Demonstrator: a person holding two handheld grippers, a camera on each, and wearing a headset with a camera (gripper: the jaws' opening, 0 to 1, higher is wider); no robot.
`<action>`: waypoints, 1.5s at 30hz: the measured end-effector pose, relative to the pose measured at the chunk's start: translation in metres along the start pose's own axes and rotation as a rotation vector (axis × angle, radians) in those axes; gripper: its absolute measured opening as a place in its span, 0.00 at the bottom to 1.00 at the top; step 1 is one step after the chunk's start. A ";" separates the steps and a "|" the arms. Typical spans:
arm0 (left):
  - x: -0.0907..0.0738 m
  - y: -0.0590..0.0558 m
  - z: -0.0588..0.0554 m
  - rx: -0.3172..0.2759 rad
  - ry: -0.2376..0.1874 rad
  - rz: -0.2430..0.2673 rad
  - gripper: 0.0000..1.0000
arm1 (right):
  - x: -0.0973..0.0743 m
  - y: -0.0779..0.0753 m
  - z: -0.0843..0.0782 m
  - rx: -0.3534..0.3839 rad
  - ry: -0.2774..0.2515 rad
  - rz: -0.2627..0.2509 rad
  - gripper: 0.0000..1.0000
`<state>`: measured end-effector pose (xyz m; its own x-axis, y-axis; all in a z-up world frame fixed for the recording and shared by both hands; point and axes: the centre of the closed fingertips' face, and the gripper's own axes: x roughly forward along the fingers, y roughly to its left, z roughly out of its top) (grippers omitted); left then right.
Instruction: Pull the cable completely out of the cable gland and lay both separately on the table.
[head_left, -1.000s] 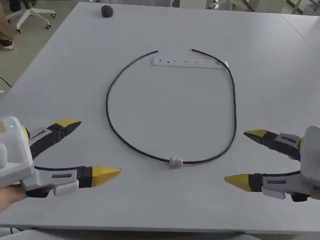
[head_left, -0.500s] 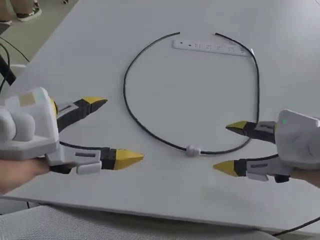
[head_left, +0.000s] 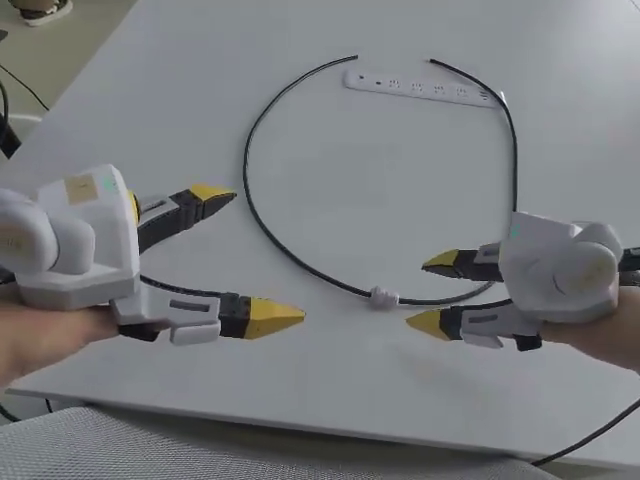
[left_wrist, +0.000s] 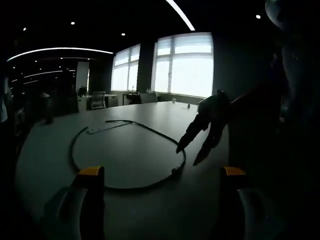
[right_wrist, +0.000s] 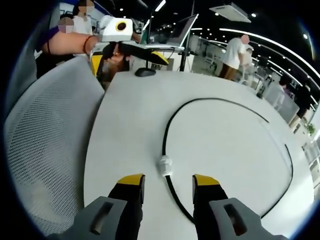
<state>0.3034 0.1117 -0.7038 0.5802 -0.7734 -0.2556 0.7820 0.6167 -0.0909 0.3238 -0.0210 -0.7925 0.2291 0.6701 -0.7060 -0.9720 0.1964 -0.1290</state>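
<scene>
L hand-held gripper & R hand-held gripper hovered open, empty.
Cable gland sat threaded on cable loop nr counter's near edge, btwn both, just ahead of R jaws, untouched.

Legible text: none. Housing of the left gripper carries a tan sticker, its face too blurred to read. White power strip at the far side of the worktop: small marks by the sockets, too small to make out.
</scene>
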 end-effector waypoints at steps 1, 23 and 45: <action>0.000 0.000 0.001 0.006 -0.003 0.003 0.96 | 0.003 0.000 0.001 0.008 0.003 0.008 0.36; -0.001 -0.006 0.005 0.015 -0.026 -0.013 0.95 | 0.032 0.004 -0.008 -0.063 0.157 0.090 0.15; 0.005 -0.012 0.006 0.026 -0.022 -0.032 0.95 | 0.036 0.005 -0.013 -0.106 0.238 0.135 0.10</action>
<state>0.2979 0.0992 -0.6986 0.5596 -0.7957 -0.2317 0.8055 0.5880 -0.0736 0.3266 -0.0058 -0.8275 0.0909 0.4962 -0.8634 -0.9958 0.0328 -0.0859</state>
